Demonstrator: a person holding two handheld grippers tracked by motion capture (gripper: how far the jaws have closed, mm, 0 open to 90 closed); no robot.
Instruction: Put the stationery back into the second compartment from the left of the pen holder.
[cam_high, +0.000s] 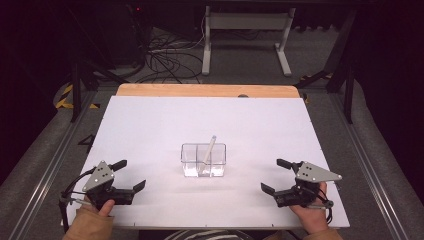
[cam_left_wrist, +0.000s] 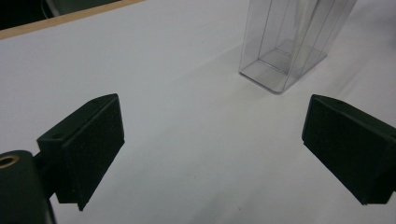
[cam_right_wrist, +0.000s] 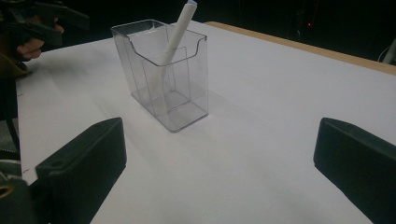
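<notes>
In the high view a white sheet (cam_high: 150, 125) covers the table, with a strip of wooden table edge (cam_high: 207, 90) bare along the far side. A clear plastic holder (cam_high: 203, 160) stands near the middle of the sheet, and a white pen (cam_high: 209, 148) leans in it, its tip rising above the holder's rim toward the far right. Open sheet lies all around the holder: wide bare bands to its left and right, more behind it up to the wooden edge, and a narrower band in front. The left gripper (cam_high: 131, 176) sits at the near left corner, well apart from the holder, its jaws spread and pointing toward the holder. The right gripper (cam_high: 276, 176) sits at the near right, also well apart from the holder, jaws spread, nothing between them. A hand (cam_high: 306, 212) grips it from the near edge.

In the left gripper view the two black jaws stand wide apart over bare sheet. The holder (cam_left_wrist: 292, 44) stands beyond them, toward the upper right, clear of both jaws.

In the right gripper view the jaws are likewise spread with only sheet between. The holder (cam_right_wrist: 163, 70) stands ahead, left of centre, divided into compartments, with the pen (cam_right_wrist: 177, 32) leaning in it. The left gripper (cam_right_wrist: 42, 21) shows beyond the holder at the top left. No readable writing appears on holder or pen.
</notes>
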